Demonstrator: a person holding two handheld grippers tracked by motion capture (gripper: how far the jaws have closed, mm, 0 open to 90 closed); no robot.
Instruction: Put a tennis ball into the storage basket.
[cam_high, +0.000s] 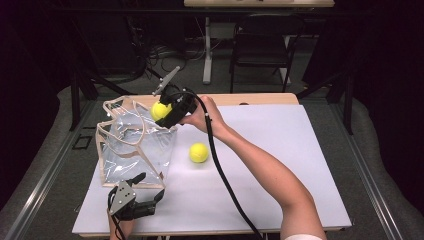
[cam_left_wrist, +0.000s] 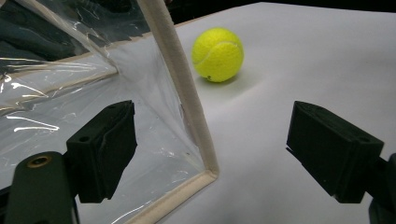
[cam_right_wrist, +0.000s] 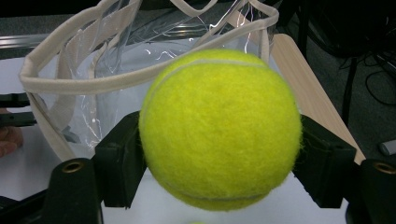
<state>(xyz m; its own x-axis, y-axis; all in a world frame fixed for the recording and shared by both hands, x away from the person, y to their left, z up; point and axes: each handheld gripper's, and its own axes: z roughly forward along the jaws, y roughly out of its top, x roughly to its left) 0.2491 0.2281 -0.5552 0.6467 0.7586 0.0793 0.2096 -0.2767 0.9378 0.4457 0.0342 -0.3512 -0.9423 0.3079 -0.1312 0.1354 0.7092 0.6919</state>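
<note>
A clear plastic bag (cam_high: 131, 145) with cream trim stands open on the white table's left side. My right gripper (cam_high: 161, 111) is shut on a yellow tennis ball (cam_high: 160, 110), held above the bag's right rim; close up, the ball (cam_right_wrist: 219, 128) sits squeezed between both black jaws with the bag's mouth (cam_right_wrist: 140, 70) just beyond. A second tennis ball (cam_high: 199, 152) lies on the table right of the bag. My left gripper (cam_high: 150, 187) stands open at the bag's front corner; its jaws straddle the bag's trimmed corner (cam_left_wrist: 198, 140) without touching, the loose ball (cam_left_wrist: 218, 54) beyond.
The white table top (cam_high: 280, 165) stretches bare to the right of the balls. A black cable (cam_high: 225, 180) trails from the right gripper across the table toward the front edge. Chairs and table legs stand in the dark behind the table.
</note>
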